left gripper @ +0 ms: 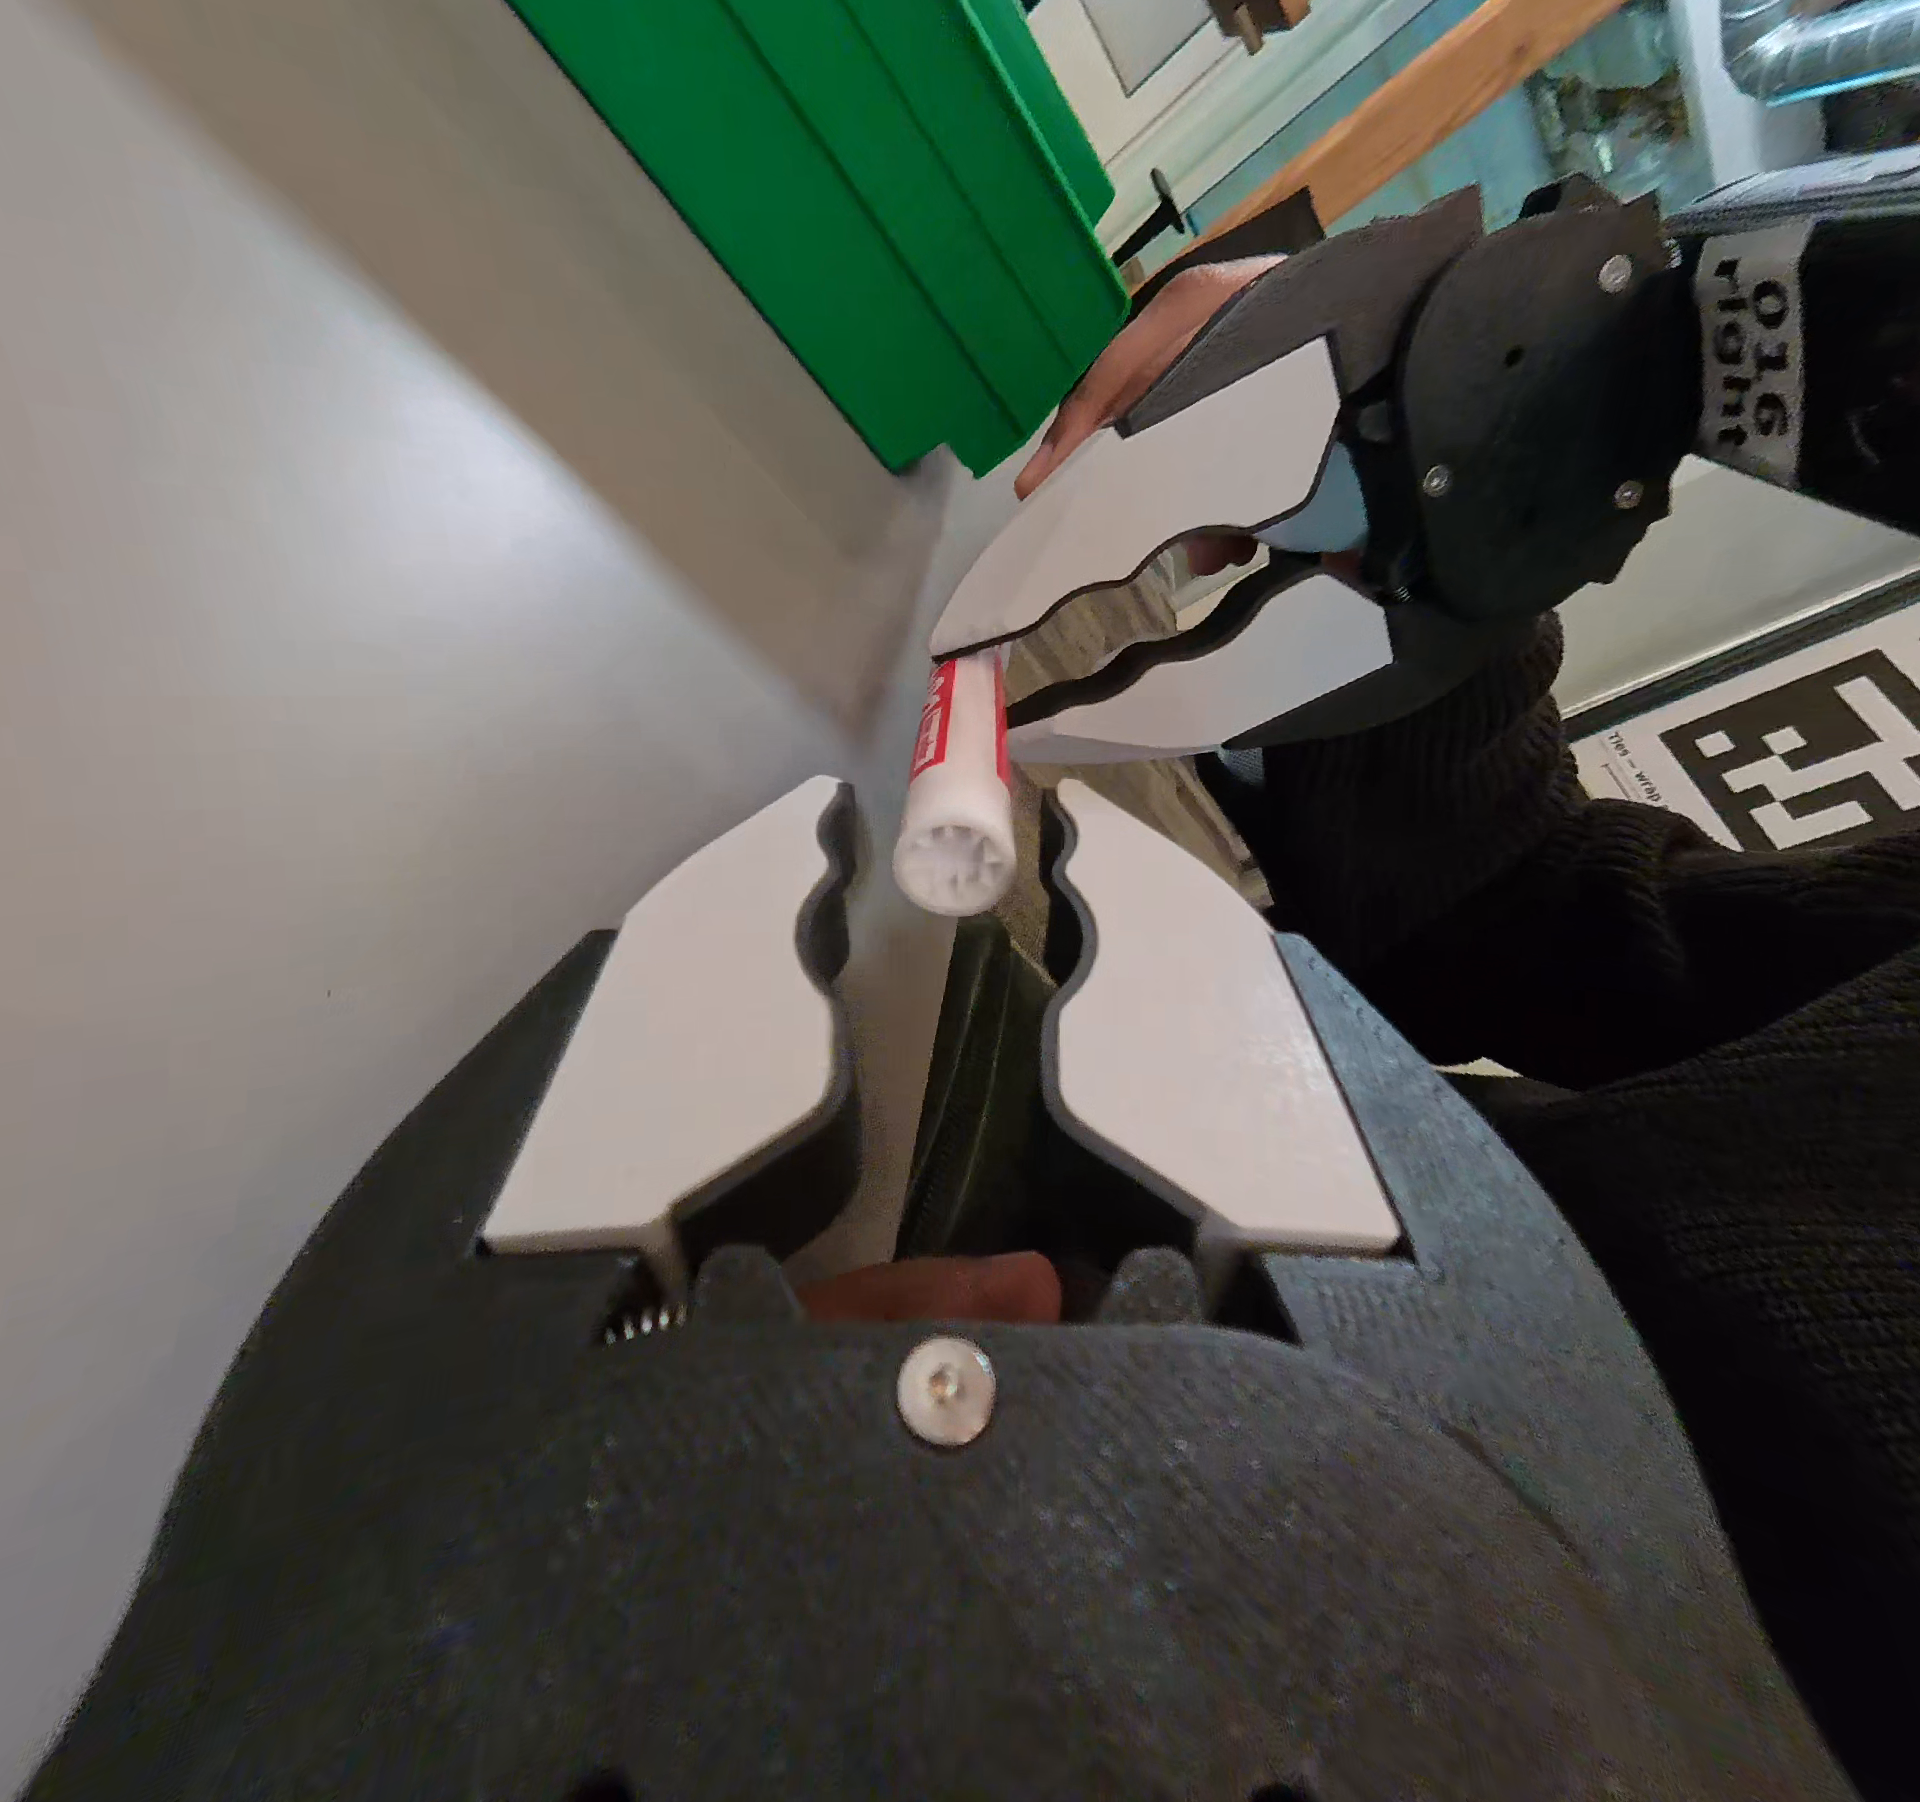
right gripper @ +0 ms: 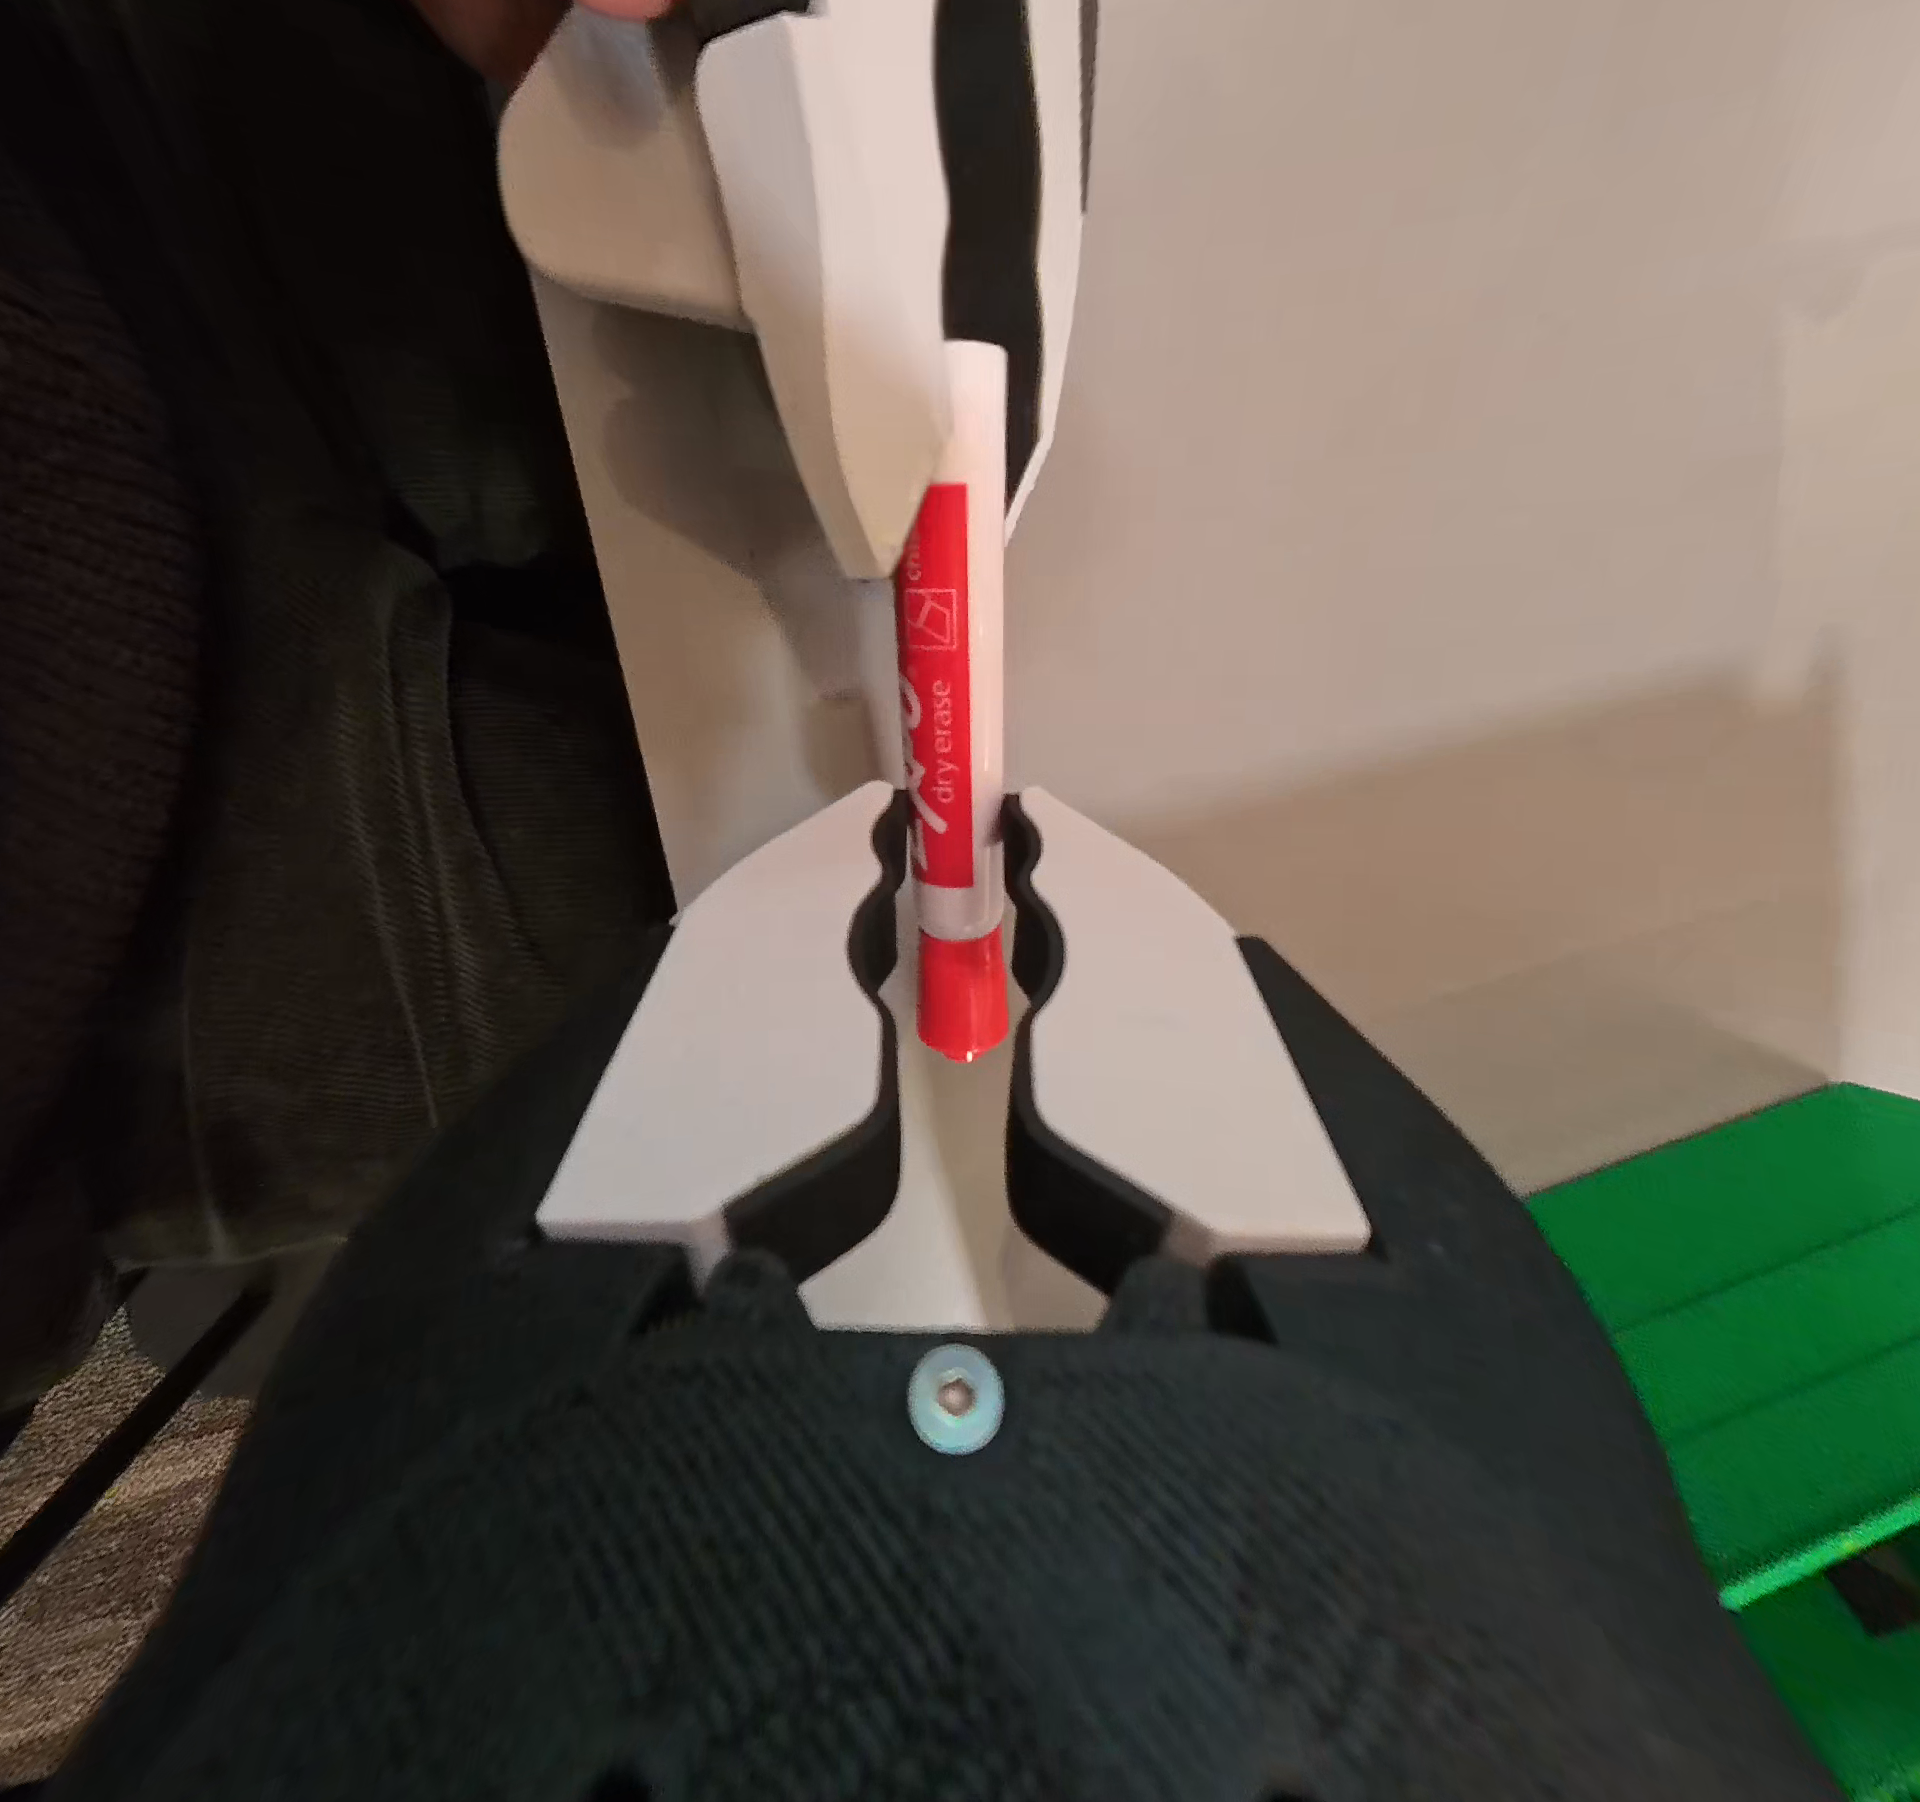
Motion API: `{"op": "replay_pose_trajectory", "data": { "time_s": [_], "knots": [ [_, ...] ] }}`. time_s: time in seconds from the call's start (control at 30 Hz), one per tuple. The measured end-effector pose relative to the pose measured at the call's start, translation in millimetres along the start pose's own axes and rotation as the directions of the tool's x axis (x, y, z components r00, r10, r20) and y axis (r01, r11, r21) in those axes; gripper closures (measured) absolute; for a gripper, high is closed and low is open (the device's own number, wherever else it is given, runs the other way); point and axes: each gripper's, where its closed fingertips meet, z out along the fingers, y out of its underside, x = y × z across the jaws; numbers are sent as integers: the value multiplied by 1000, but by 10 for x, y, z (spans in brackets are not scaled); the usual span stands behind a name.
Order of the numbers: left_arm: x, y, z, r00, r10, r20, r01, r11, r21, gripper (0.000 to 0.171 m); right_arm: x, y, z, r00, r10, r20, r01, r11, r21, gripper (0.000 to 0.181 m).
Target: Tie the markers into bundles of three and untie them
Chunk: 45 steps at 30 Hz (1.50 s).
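Observation:
A white dry-erase marker (left gripper: 956, 786) with a red label is held in the air between the two grippers. My right gripper (right gripper: 951, 807) is shut on the marker (right gripper: 951, 692) near its bare red tip end, which points back at the right camera. In the left wrist view, the right gripper (left gripper: 977, 682) comes in from the right and clamps the marker's far part. My left gripper (left gripper: 951, 807) is open, its fingers on either side of the marker's white butt end with a gap. It also shows at the top of the right wrist view (right gripper: 951, 531).
A green stepped plastic object (left gripper: 831, 142) lies on the white surface (left gripper: 260, 609), and also shows at the lower right of the right wrist view (right gripper: 1766, 1337). A dark sleeve (left gripper: 1558, 973) fills the right side. A sheet with a black-and-white square code (left gripper: 1787, 755) lies behind. My hands' fingertips stand some 4 centimeters from each other.

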Motion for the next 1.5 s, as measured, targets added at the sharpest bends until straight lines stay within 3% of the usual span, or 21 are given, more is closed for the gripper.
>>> {"op": "replay_pose_trajectory", "data": {
  "time_s": [0.1, 0.2, 0.6, 0.77, 1.07, 1.5],
  "knots": [
    [3, -3, -11, 1000, -10, -5, 10, 1000, 7, 139, -12, -12, 22, 1000, -7, 14, 7, 1000, 2, 163],
    [-16, -31, -79, 999, -33, -8, 33, 999, 36, 151, -10, -48, 50, 999, -26, 21, 26, 1000, 4, 163],
    [-89, -78, -367, 983, -180, -23, 181, 973, 145, 152, 38, -328, 144, 998, -53, 38, 50, 995, 85, 163],
    [-74, -80, -449, 977, -211, -44, 215, 960, 180, 151, 37, -355, 282, 997, -80, 19, 78, 995, 56, 160],
    [-89, -53, -500, 976, -216, -36, 219, 956, 196, 151, -17, -397, 369, 994, -85, 74, 83, 996, 36, 162],
    [-24, -77, -494, 975, -208, -81, 221, 954, 205, 151, -14, -342, 395, 993, -103, 50, 104, 995, -3, 166]
  ]
}}
